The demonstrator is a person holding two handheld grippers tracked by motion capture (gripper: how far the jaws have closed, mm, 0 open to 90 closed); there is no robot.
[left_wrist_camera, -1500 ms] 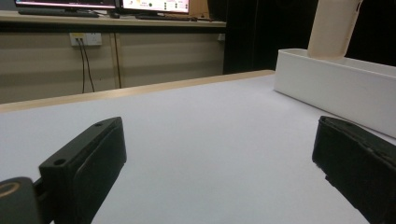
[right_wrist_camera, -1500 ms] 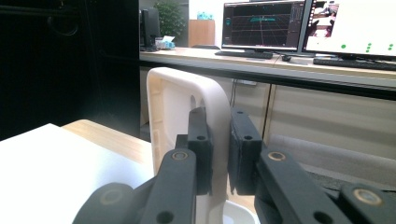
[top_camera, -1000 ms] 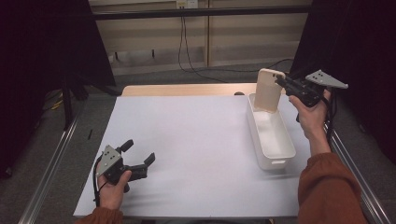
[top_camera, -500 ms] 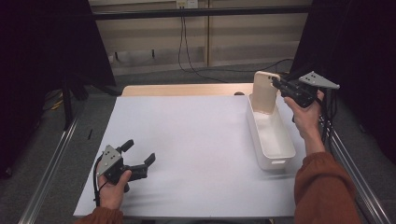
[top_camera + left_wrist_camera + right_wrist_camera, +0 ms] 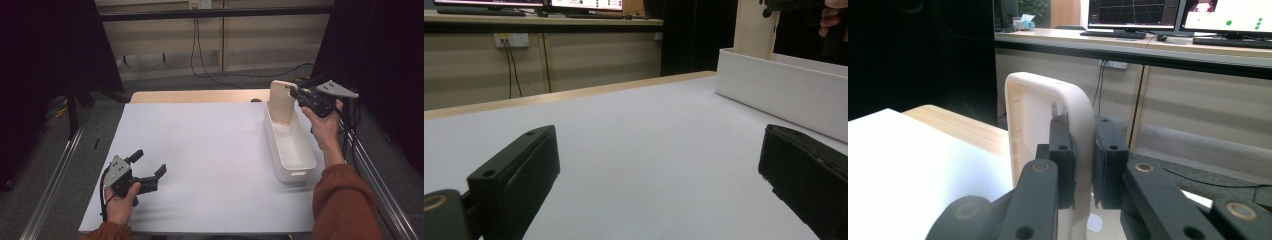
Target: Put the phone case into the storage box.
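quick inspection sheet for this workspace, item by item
surface: white sheet over a wooden table, bare in the middle
job's things: cream lid held upright over the far end of the white bin; bin sits at the right edge of the sheet
clutter: nothing seen
grippers: right tongs shut on the lid's rim; left tongs open, resting low on the sheet near the front left, nothing between the jaws
cables: black cable trails from the left tongs; cables hang down the back wall to the floor
surroundings: dark curtains on both sides, monitors on a desk beyond
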